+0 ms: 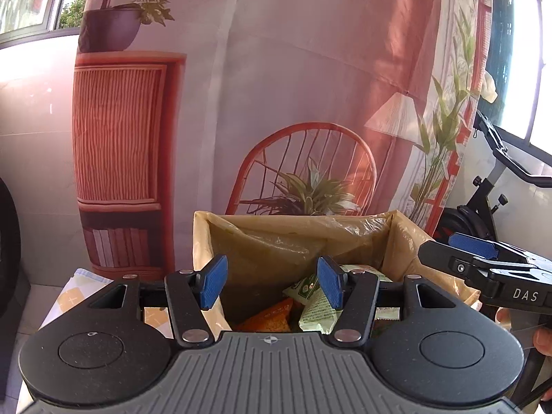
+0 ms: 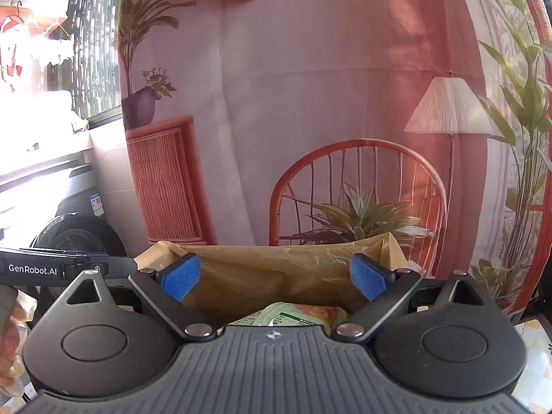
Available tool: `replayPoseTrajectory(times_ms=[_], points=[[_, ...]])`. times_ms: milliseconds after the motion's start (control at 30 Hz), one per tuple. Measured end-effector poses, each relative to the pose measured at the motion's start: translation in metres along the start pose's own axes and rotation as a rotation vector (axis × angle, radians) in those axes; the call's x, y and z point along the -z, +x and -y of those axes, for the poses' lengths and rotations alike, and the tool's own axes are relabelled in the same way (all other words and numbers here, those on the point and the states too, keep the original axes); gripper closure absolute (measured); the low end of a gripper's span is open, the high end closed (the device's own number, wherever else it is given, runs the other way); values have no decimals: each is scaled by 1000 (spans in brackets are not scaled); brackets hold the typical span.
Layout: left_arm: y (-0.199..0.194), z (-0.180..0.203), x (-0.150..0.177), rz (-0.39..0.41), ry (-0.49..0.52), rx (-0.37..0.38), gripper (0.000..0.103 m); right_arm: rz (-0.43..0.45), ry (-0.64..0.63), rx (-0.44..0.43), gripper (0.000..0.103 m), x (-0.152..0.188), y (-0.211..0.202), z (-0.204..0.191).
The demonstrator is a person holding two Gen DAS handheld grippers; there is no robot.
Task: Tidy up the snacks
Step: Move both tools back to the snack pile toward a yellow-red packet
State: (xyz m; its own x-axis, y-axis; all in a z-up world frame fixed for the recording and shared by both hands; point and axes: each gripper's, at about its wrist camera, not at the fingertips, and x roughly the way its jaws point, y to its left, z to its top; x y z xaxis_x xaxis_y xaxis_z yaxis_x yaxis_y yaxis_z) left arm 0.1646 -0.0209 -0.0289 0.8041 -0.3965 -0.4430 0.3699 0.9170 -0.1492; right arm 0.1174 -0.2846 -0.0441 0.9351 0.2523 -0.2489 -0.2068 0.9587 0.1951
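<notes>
A cardboard box (image 1: 203,241) lined with clear plastic stands ahead in both wrist views, its far wall (image 2: 276,269) facing me. Inside lie a pale green snack packet (image 1: 315,314) and an orange packet (image 1: 272,319). My left gripper (image 1: 272,284) hovers over the box's near side, open, with nothing between its blue pads (image 1: 214,281). My right gripper (image 2: 274,277) is wide open above the box, empty, over a green and orange packet (image 2: 296,314). The right gripper's body (image 1: 483,269) shows at the right edge of the left wrist view.
A printed backdrop cloth (image 1: 293,86) hangs right behind the box. The box stands on a patterned tablecloth (image 1: 79,293). An exercise bike (image 1: 490,186) stands at the right, a dark appliance (image 2: 76,234) at the left. A hand (image 1: 543,339) holds the right gripper's handle.
</notes>
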Motion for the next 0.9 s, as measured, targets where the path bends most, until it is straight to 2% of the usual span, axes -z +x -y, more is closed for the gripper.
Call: replayPoseTrajectory(times_ms=[167, 400, 733, 900], points=[[-36, -16, 25, -33, -4, 6, 43, 14, 26, -51, 11, 22, -38, -10], [-59, -37, 73, -117, -20, -19, 43, -6, 120, -16, 17, 67, -73, -16], [-26, -40, 136, -256, -61, 16, 43, -141, 155, 59, 22, 119, -86, -11], [2, -34, 158, -306, -13, -8, 43, -190, 194, 76, 24, 138, -85, -5]])
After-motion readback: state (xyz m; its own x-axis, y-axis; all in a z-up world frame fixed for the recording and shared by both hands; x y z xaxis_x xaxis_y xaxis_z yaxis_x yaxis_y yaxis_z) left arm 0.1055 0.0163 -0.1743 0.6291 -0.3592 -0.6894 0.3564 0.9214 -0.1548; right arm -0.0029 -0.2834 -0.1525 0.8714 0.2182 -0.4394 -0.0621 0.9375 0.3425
